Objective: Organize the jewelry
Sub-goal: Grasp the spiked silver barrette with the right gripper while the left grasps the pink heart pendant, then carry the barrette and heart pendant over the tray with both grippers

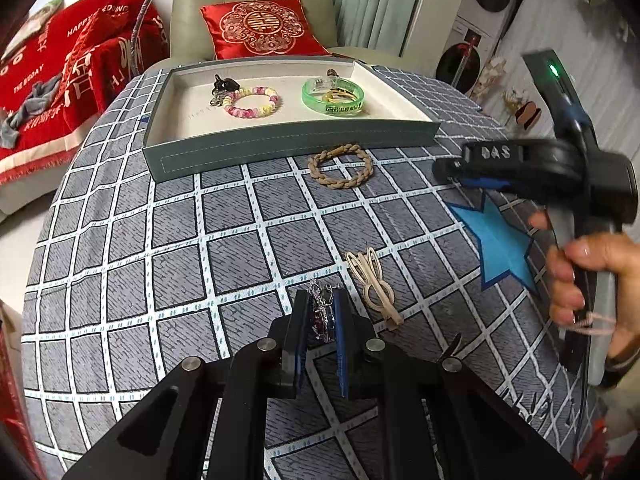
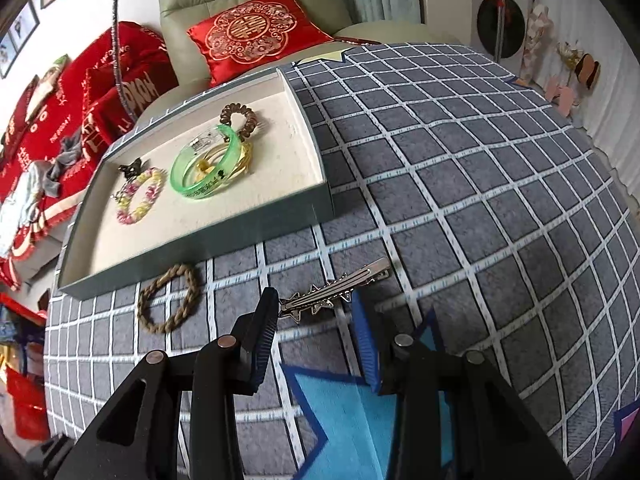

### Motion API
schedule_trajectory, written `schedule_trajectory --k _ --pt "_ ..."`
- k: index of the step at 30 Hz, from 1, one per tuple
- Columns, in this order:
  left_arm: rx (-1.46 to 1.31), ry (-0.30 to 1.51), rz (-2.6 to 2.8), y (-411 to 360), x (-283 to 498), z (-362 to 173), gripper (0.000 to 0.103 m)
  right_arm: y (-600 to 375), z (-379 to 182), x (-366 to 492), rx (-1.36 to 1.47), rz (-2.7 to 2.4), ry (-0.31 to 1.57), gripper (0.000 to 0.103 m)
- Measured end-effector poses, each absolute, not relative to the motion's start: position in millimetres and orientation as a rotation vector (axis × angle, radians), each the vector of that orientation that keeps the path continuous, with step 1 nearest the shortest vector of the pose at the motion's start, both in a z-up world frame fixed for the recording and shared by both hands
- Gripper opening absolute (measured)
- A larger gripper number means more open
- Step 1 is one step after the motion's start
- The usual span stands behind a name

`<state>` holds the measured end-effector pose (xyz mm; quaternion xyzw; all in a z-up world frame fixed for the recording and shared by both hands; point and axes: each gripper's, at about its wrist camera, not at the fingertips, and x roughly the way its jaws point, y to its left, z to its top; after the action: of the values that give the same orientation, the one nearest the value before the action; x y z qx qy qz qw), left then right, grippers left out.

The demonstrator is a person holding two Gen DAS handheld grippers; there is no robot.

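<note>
Left wrist view is showing the left gripper [image 1: 322,316] with its jaws pinching a small silver and purple sparkly trinket [image 1: 321,312], just above the grey bedspread with a white grid pattern [image 1: 168,248]. At 1 o'clock from those jaws, a cream plastic hair clip [image 1: 372,284] is lying flat on the cloth. Farther off at 12 o'clock, a tan braided rope bracelet [image 1: 341,165] is resting just in front of the shallow grey tray with a cream lining [image 1: 280,146]. Inside the tray, a pink and yellow beaded bracelet [image 1: 251,102] is sitting at 9 o'clock from a translucent green bangle [image 1: 333,97].

Right wrist view is showing the right gripper [image 2: 316,304] with its jaws spread wide, hovering low over a silver metal hair clip with star shapes [image 2: 336,288] that is lying between the fingertips on the cloth. The rope bracelet is lying at 9 o'clock from that clip, and a brown coiled hair tie [image 2: 239,117] is sitting at the tray's far end.
</note>
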<state>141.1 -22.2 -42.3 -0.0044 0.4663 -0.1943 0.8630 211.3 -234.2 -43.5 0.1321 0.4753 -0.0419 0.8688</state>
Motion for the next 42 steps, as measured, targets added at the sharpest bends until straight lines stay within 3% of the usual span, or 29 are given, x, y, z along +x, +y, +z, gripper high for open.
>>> schedule_trajectory --k 24,42 --pt "-0.113 0.906 -0.398 12.9 158.2 -10.5 0.027 -232.9 -13.4 171.1 0.303 0.033 0.943 0.041" --pt "-0.107 0.803 -0.382 13.8 220.1 23.6 0.027 -215.1 27.1 222.1 0.280 0.130 0.890 0.041"
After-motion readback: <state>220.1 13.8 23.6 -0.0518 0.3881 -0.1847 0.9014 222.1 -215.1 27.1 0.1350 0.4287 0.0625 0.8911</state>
